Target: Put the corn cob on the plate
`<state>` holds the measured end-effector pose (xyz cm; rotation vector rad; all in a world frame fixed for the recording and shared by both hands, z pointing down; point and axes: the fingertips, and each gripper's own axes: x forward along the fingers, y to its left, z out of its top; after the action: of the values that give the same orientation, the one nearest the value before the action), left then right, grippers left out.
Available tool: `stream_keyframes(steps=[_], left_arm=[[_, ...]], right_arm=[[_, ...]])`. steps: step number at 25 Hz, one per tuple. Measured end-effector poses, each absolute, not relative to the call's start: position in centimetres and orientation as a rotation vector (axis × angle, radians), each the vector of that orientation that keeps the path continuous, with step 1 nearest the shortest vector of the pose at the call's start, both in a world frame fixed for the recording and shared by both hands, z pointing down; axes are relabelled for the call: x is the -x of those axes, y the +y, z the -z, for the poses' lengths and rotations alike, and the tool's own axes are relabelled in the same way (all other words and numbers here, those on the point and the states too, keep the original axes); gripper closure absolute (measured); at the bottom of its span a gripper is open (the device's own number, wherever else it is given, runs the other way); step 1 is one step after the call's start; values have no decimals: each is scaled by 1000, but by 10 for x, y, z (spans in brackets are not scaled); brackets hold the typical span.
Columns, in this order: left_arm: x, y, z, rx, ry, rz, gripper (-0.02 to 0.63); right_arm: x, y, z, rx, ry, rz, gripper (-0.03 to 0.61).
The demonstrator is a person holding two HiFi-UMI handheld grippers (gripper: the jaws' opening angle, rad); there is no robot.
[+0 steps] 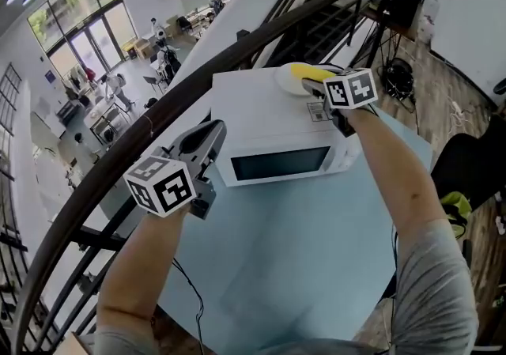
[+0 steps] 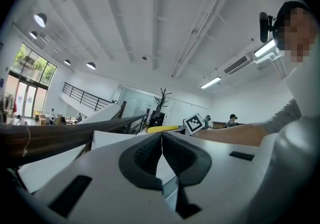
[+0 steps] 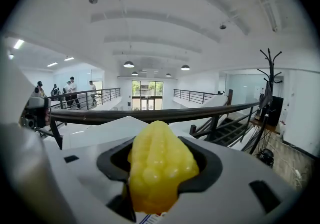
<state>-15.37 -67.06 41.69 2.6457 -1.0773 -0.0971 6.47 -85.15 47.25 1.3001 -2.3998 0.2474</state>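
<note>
Half done: right gripper [image 1: 316, 86] clamps the corn cob [image 3: 159, 168] over the plate [image 1: 285, 81] on the microwave [image 1: 261, 120]; release remains. Left gripper [image 1: 212, 134] is closed, empty.

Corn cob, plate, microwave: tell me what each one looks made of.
The corn cob is probably moulded plastic or rubber: it is one uniform bright yellow, with slightly glossy, rounded kernels. The plate is smooth and pale; it could be ceramic or plastic, and the view is too small to tell. The microwave has a white matte casing, painted metal or plastic, and a dark glossy door window, likely glass.
</note>
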Motion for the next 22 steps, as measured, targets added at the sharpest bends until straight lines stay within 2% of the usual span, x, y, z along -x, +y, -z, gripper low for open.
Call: stream_keyframes(steps=[22], left_arm=[[151, -684, -438, -2660, -1050, 62, 595]], right_arm=[[-45, -896, -485, -1303, -2324, -194, 339]])
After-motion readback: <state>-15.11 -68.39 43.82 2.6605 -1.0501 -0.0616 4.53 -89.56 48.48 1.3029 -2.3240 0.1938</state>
